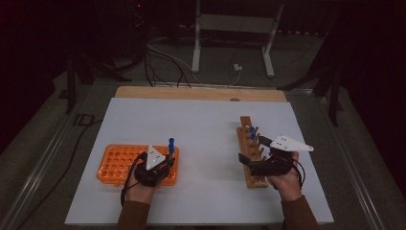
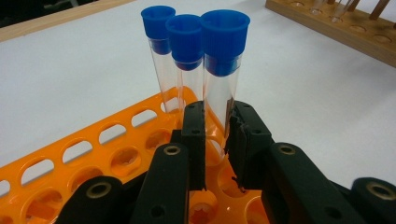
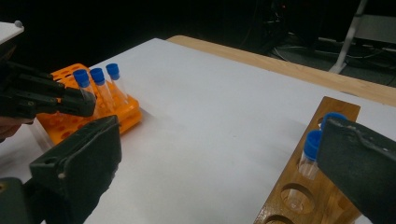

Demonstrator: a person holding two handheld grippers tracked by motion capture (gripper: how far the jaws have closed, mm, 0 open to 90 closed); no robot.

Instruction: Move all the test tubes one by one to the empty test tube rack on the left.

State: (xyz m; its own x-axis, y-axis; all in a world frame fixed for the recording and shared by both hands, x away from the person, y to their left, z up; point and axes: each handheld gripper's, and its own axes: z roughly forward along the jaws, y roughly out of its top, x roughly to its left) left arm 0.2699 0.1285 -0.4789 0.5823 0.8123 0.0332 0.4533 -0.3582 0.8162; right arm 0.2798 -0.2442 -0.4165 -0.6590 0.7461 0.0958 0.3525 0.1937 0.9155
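The left tongs (image 2: 215, 140) are squeezed tight on a clear tube with a blue cap (image 2: 223, 70). The tube stands in the orange rack (image 2: 116, 154), right between the two black jaws. Two more blue-capped tubes (image 2: 175, 56) stand just behind it. The right tongs (image 3: 219, 163) are spread wide and hold nothing. A wooden rack (image 3: 303, 196) sits just in front of them, with two tubes in it. The step looks like putting a tube in or taking it out. If it comes out next, the tube must go straight up, so it does not bump its neighbours.
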